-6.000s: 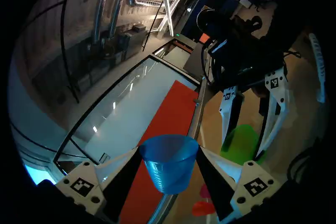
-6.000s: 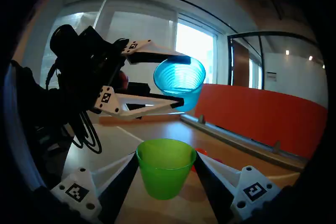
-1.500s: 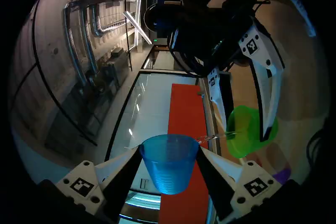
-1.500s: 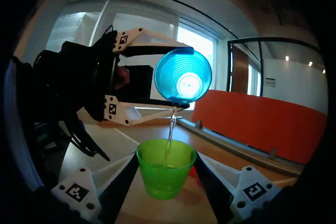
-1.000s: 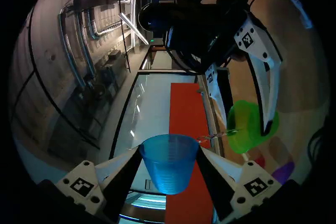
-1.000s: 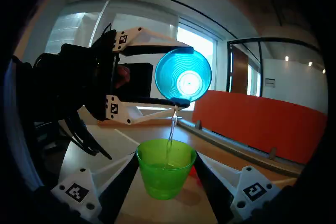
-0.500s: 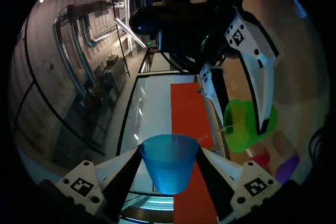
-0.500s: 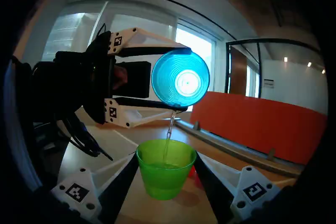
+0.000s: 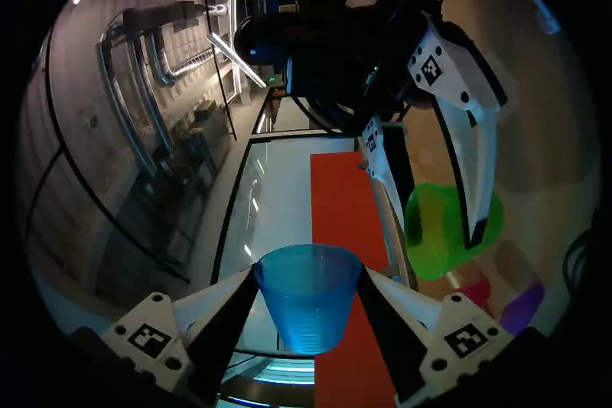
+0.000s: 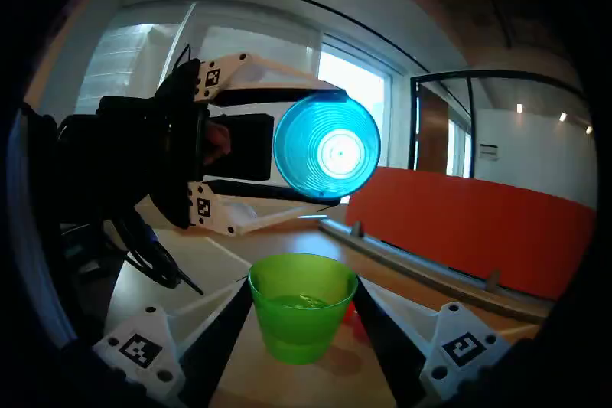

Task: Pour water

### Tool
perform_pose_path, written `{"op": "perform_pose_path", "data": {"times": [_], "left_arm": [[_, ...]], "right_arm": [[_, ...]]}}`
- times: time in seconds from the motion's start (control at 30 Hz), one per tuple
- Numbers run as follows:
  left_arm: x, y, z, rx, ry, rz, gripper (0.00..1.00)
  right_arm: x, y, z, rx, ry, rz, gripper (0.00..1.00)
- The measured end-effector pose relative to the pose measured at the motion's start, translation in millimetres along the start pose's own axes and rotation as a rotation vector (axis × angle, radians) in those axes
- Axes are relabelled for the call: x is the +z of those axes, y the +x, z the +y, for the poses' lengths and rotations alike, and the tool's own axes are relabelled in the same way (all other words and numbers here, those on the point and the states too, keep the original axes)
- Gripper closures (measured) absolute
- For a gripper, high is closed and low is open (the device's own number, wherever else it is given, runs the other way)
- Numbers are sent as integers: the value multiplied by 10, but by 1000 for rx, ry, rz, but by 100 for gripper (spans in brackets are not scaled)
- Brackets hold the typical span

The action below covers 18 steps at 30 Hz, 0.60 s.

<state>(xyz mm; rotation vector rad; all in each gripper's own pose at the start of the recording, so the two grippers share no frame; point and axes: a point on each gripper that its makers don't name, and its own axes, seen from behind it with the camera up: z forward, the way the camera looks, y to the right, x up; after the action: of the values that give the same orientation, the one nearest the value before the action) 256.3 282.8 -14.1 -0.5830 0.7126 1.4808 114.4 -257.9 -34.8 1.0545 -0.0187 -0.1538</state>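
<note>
1. pipes (image 9: 145, 79) run down the wall at far left of the left gripper view; beside them come a glass pane (image 9: 268, 201) and an orange panel (image 9: 340, 194).
2. at bottom centre the left gripper (image 9: 307, 276) is clamped on the blue cup (image 9: 307, 312), a finger pressing each side.
3. right of that and farther off, the right gripper (image 9: 440, 239) is closed on the green cup (image 9: 432, 217), which is apart from the blue cup; a red thing (image 9: 476, 291) and a purple thing (image 9: 524, 302) lie on the desk (image 9: 535, 140) beyond it.
4. in the right gripper view a hand (image 10: 216, 140) and dark cables (image 10: 157, 259) crowd the left side; the blue cup lies tipped over, mouth toward the camera, above the green cup and not touching it.
5. the green cup stands upright at bottom centre with water (image 10: 301, 301) low inside; the red thing shows just behind it, and the orange panel crosses the right.
</note>
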Motion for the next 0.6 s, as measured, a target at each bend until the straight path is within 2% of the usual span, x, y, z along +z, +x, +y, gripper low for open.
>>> {"op": "perform_pose_path", "data": {"times": [0.27,0.6], "left_arm": [[11,-106,30,-72,-1,-19,12],[0,-262,146,-264,-4,-62,12]], "right_arm": [[-12,21,7,1,-5,2,8],[-33,48,15,-1,-12,7,8]]}}
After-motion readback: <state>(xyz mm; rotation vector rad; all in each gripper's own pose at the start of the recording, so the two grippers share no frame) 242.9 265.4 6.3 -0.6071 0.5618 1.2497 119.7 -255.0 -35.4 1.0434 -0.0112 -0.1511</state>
